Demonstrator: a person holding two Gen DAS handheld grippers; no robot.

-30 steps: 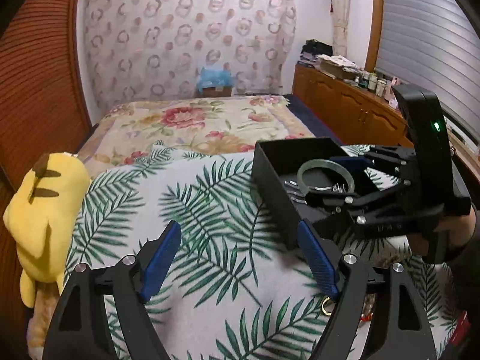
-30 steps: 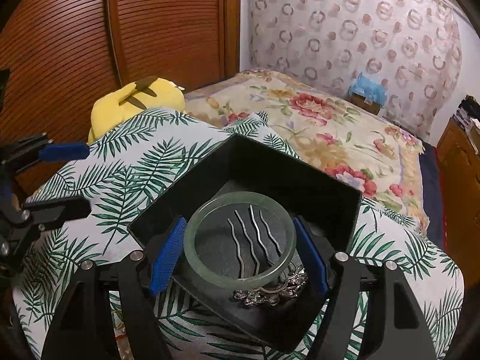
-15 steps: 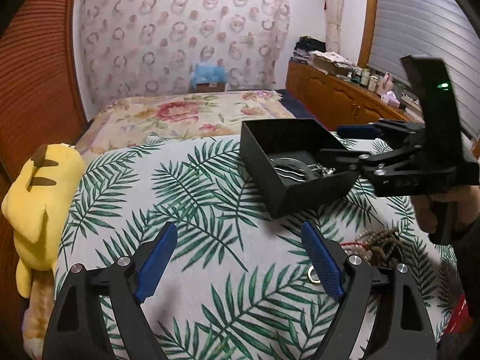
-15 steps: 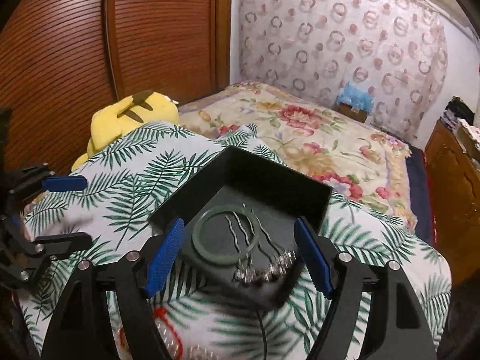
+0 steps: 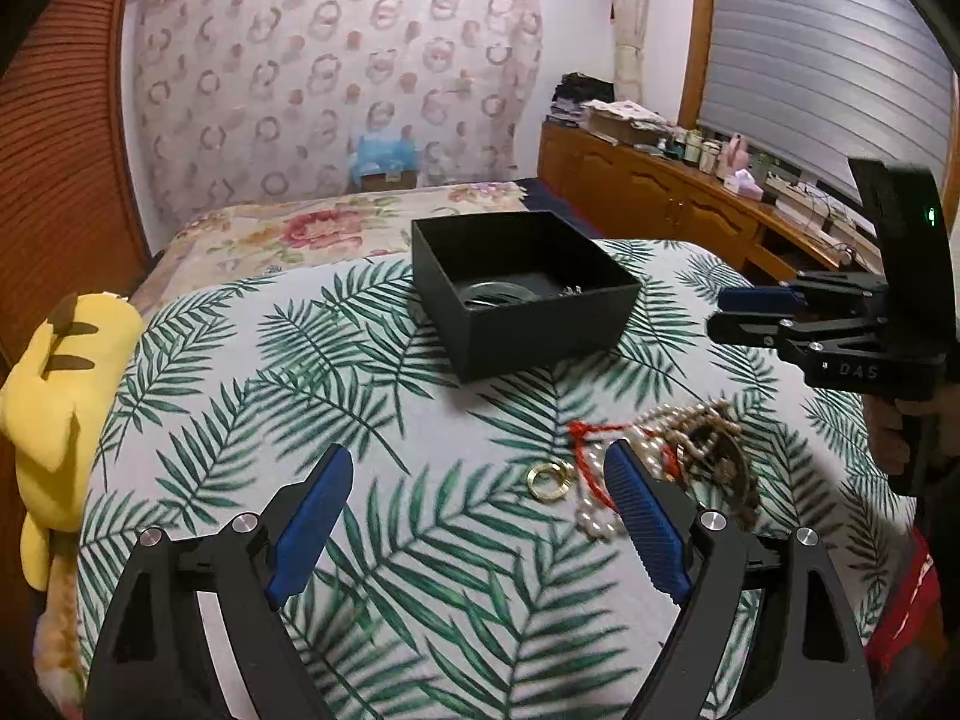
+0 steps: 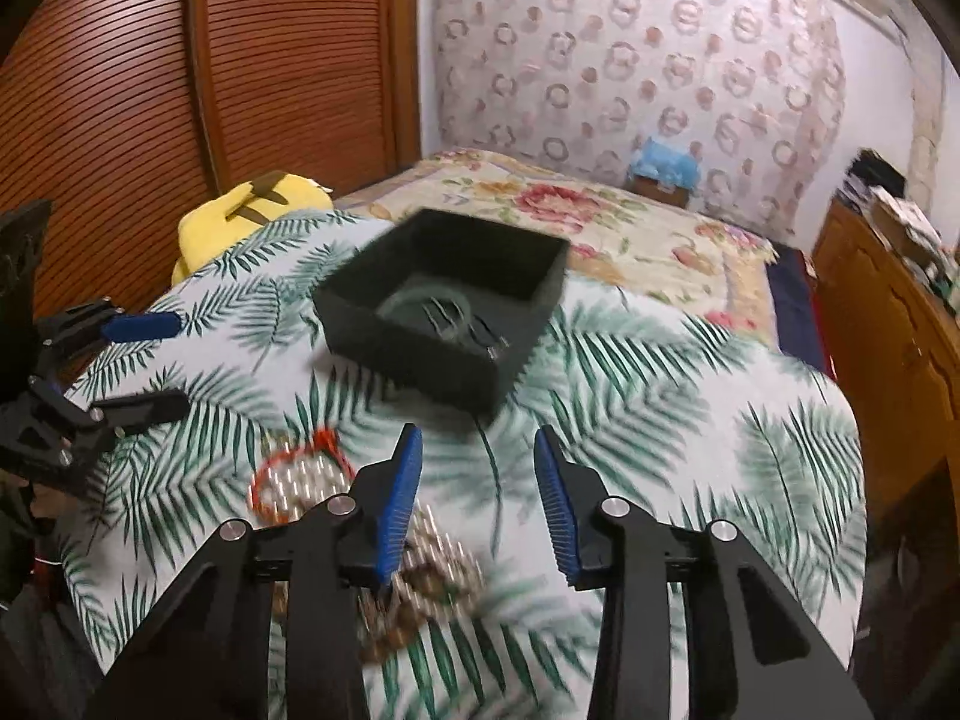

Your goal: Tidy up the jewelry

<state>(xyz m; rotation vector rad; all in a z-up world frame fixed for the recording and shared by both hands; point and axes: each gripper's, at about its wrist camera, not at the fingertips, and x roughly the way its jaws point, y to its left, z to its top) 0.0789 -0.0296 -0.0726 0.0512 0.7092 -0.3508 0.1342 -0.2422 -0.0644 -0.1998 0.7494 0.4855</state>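
A black open box sits on the palm-leaf cloth and holds a green bangle and wavy hairpins. A gold ring, a red cord and a heap of pearl and brown bead strings lie in front of the box. My left gripper is open and empty, near the ring. My right gripper is open and empty, above the bead heap, short of the box. It also shows in the left wrist view.
A yellow plush toy lies at the cloth's left edge. A floral bedspread stretches behind the box. A wooden sideboard with clutter runs along the right wall. Wooden slatted doors stand on the left.
Both grippers have drawn back from the box, which now lies farther off. The right gripper's fingers have narrowed somewhat. The bead heap and gold ring have come into view.
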